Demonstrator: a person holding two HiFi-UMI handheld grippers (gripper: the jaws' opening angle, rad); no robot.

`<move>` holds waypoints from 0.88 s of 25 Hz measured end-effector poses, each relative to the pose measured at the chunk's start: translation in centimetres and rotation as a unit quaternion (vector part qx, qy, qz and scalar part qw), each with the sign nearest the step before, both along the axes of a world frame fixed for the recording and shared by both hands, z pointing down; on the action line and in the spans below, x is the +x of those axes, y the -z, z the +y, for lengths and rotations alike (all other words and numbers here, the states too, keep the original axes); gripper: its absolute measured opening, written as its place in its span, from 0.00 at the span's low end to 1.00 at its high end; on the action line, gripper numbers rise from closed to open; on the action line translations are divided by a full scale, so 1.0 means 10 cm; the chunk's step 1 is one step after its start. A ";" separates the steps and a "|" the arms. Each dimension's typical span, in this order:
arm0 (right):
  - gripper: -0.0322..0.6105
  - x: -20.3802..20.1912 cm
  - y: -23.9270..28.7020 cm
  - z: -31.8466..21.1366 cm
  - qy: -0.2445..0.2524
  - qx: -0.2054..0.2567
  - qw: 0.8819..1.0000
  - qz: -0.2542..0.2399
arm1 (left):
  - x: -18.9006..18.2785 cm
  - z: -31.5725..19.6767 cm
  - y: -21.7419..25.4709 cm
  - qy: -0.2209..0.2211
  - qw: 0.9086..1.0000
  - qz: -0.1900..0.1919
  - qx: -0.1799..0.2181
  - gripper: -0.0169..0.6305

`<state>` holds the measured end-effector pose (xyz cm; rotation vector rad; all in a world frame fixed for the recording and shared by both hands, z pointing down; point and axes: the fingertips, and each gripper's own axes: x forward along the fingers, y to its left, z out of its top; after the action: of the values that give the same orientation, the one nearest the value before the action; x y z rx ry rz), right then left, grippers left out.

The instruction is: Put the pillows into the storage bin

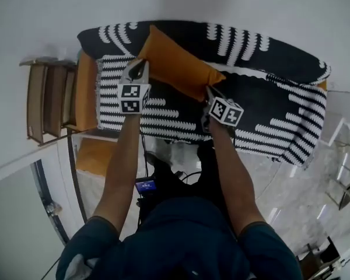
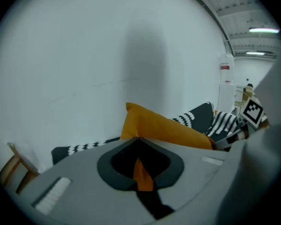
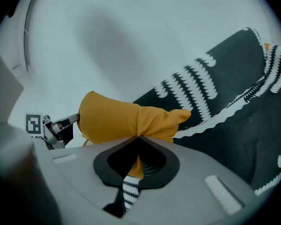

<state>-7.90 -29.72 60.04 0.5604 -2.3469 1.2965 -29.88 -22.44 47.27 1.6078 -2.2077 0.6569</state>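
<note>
Left gripper point(image 1: 141, 70) fingers point(image 2: 75, 172) clamped on orange pillow point(image 1: 175, 63) corner, right gripper point(image 1: 210, 90) fingers point(image 3: 210, 172) likewise opposite, pillow apparently lifted.

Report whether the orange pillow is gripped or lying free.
Gripped: the orange pillow has the left hand-held gripper and right hand-held gripper shut on opposite ends.

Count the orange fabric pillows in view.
1. The orange fabric pillow is by the black-and-white patterned sofa throw, pinched by left gripper and right gripper at opposite ends. Orange at the sofa's left end may be upholstery; more could be hidden.
</note>
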 end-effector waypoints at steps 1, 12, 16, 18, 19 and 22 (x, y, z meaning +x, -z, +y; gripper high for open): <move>0.07 -0.21 0.07 0.19 0.018 0.003 1.000 -0.001 | -0.18 0.28 0.06 0.018 1.000 -0.001 0.003 0.04; 0.07 -1.99 0.41 2.78 0.214 0.001 0.977 0.004 | -1.59 3.58 0.32 0.217 0.976 -0.003 0.013 0.04; 0.07 -2.37 0.36 3.84 0.284 -0.010 0.959 0.019 | -1.80 4.82 0.27 0.285 0.958 0.006 0.009 0.04; 0.07 -2.51 0.30 4.36 0.315 -0.017 0.949 0.029 | -1.86 5.43 0.19 0.317 0.948 0.014 0.003 0.04; 0.07 -2.56 0.27 4.61 0.328 -0.021 0.944 0.035 | -1.88 5.73 0.14 0.331 0.943 0.018 0.000 0.04; 0.07 -2.67 0.09 5.34 0.365 -0.034 0.929 0.055 | -1.92 6.56 -0.10 0.371 0.928 0.032 -0.014 0.04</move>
<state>-34.55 23.70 59.10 -0.2556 -2.0819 0.9455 -49.03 43.19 48.25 0.6507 -2.4775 0.3916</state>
